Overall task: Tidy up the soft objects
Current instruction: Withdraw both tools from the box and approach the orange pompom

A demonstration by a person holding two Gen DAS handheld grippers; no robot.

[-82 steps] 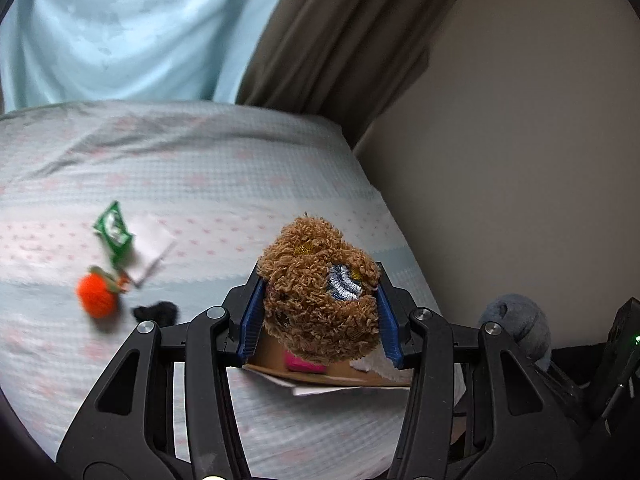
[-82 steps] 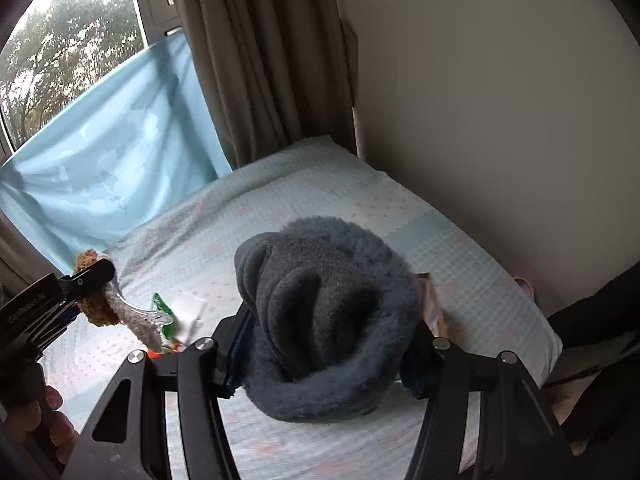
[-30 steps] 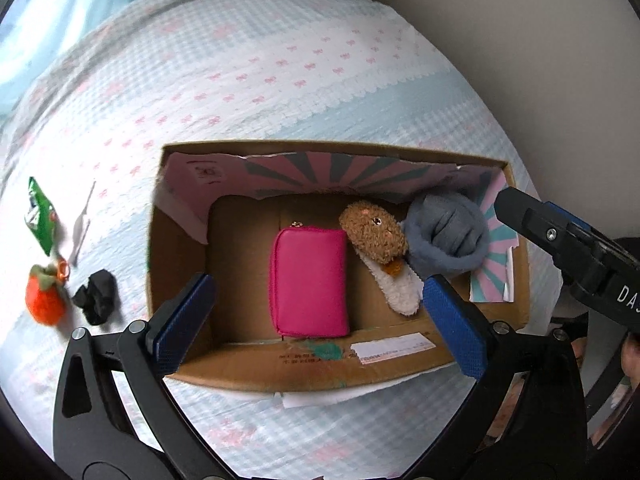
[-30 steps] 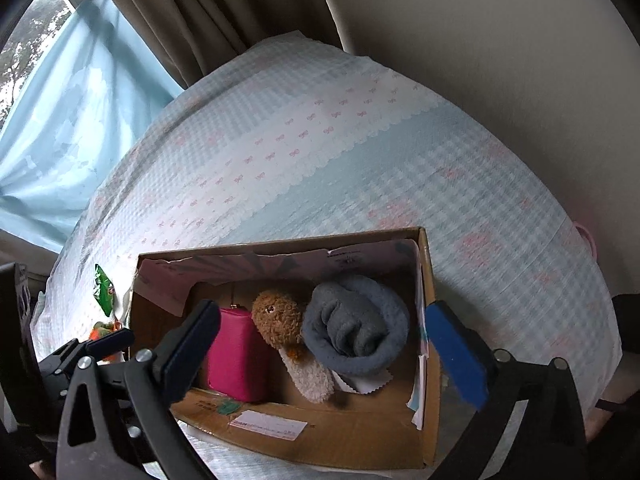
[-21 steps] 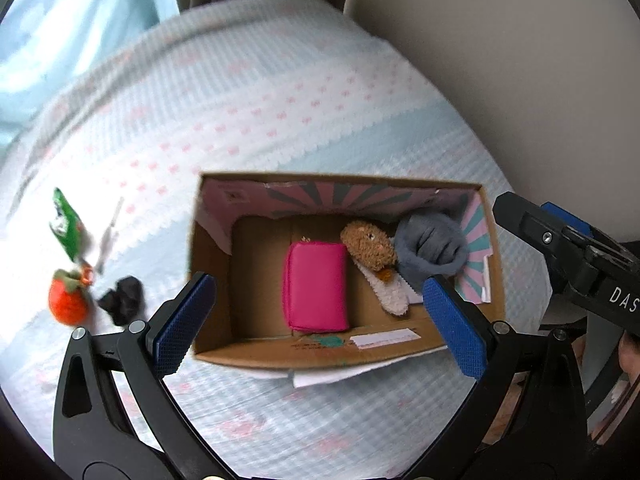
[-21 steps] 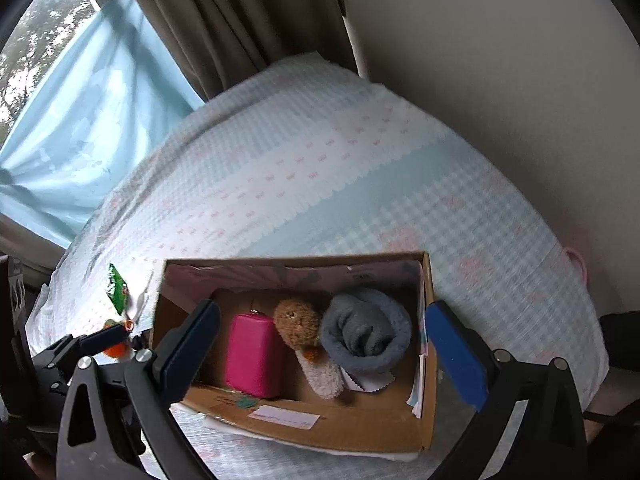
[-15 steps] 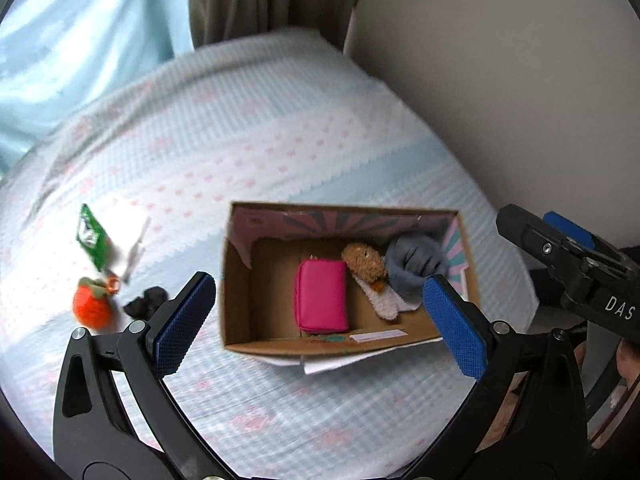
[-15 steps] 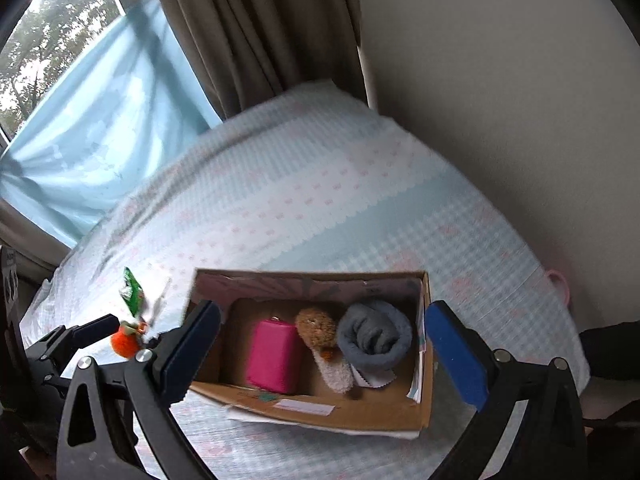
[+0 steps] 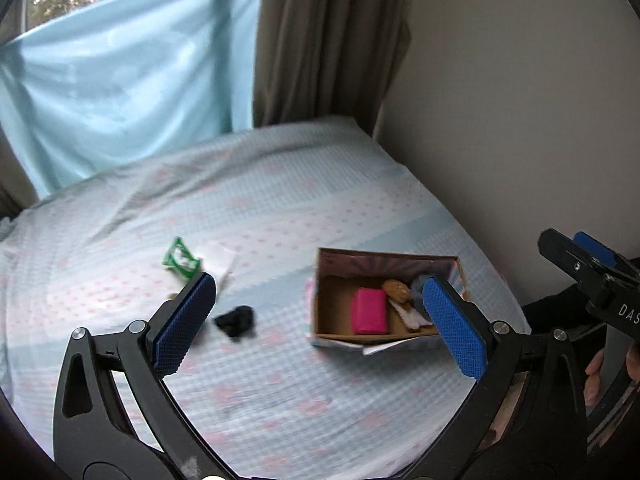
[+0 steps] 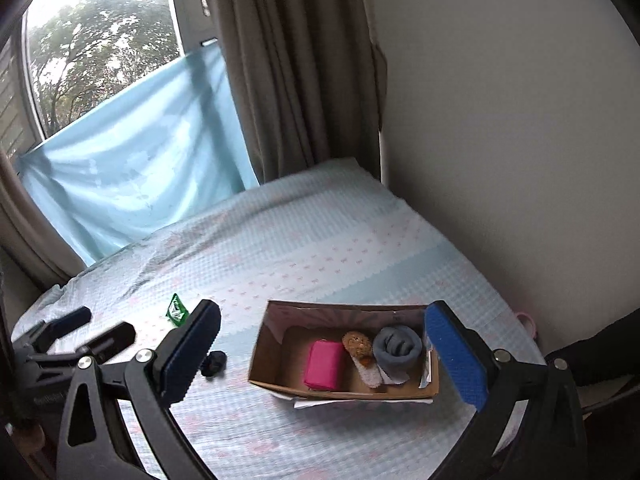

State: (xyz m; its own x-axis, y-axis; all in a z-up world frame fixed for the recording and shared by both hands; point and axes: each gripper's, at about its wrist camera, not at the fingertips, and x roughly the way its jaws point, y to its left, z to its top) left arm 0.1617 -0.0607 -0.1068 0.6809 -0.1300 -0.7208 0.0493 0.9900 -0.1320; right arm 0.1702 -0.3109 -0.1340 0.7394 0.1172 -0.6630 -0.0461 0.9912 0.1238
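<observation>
A cardboard box (image 9: pixel 335 325) (image 10: pixel 276 380) lies open on the bed. In it sit a pink pouch (image 9: pixel 369 311) (image 10: pixel 325 364), a brown plush toy (image 9: pixel 397 290) (image 10: pixel 357 345) and a rolled grey sock (image 10: pixel 397 347), partly hidden behind a finger in the left wrist view. My left gripper (image 9: pixel 320 324) is open and empty, high above the bed. My right gripper (image 10: pixel 324 356) is open and empty too, also well above the box. A small black soft item (image 9: pixel 236 321) (image 10: pixel 213 362) lies on the bed left of the box.
A green packet (image 9: pixel 180 258) (image 10: pixel 177 310) and white paper (image 9: pixel 218 258) lie on the patterned sheet (image 9: pixel 280 208). A wall (image 10: pixel 500 120) runs along the bed's right side, curtains (image 10: pixel 292 64) and a window at the back. The right gripper shows at the left view's edge (image 9: pixel 592 276).
Both grippers let go of the plush toy and grey sock into the box, then rose and pulled back, so the box looks smaller and the view tilts toward the window.
</observation>
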